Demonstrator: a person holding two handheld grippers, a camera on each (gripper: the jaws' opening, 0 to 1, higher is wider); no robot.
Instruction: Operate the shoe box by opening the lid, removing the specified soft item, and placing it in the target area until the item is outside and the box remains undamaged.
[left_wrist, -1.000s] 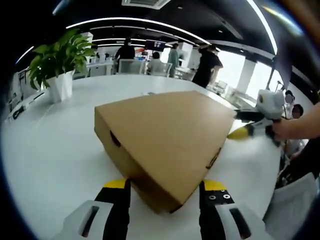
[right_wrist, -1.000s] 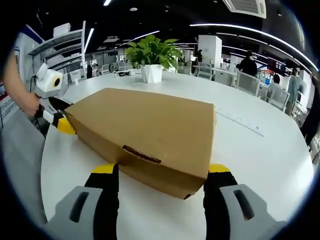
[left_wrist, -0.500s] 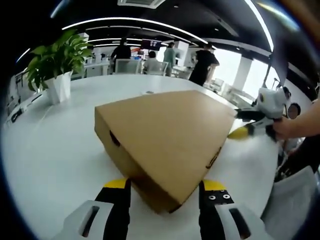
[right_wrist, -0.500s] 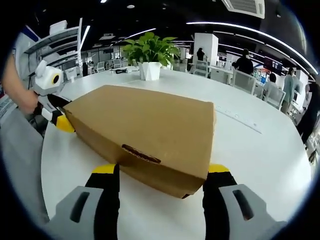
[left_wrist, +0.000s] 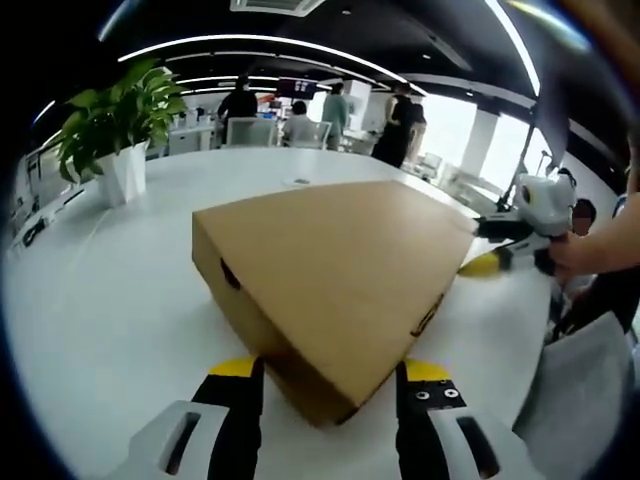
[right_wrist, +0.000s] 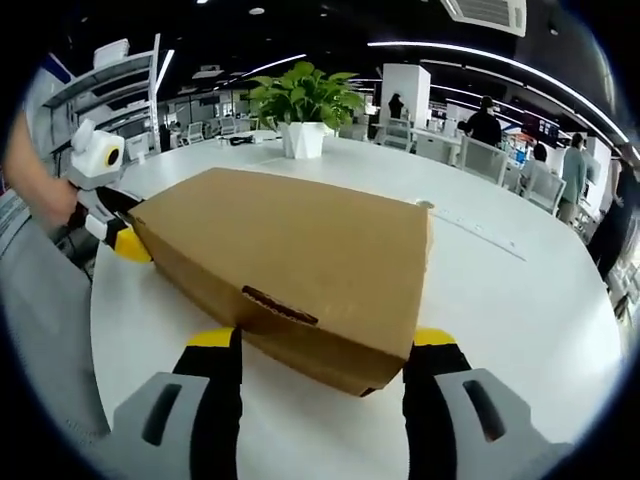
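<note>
A closed brown cardboard shoe box (left_wrist: 335, 270) lies on the white table (left_wrist: 110, 300). Its near corner sits between the jaws of my left gripper (left_wrist: 322, 378), which stands open around it. In the right gripper view the same box (right_wrist: 300, 265) shows a slot handle on its near side, and my right gripper (right_wrist: 318, 348) is open with the box's corner between its yellow-tipped jaws. The right gripper (left_wrist: 500, 250) also appears at the box's far right corner in the left gripper view. At the box's left end in the right gripper view is the left gripper (right_wrist: 118, 238). The soft item is hidden inside.
A potted green plant (left_wrist: 115, 130) in a white pot stands on the table beyond the box, also seen as the plant (right_wrist: 300, 110). People and chairs (left_wrist: 300, 115) fill the office behind. A person's hand (left_wrist: 590, 250) holds the far gripper. Bare tabletop surrounds the box.
Both views have shifted very slightly with the hands. The box stays closed and in place; both grippers remain open at its corners.
</note>
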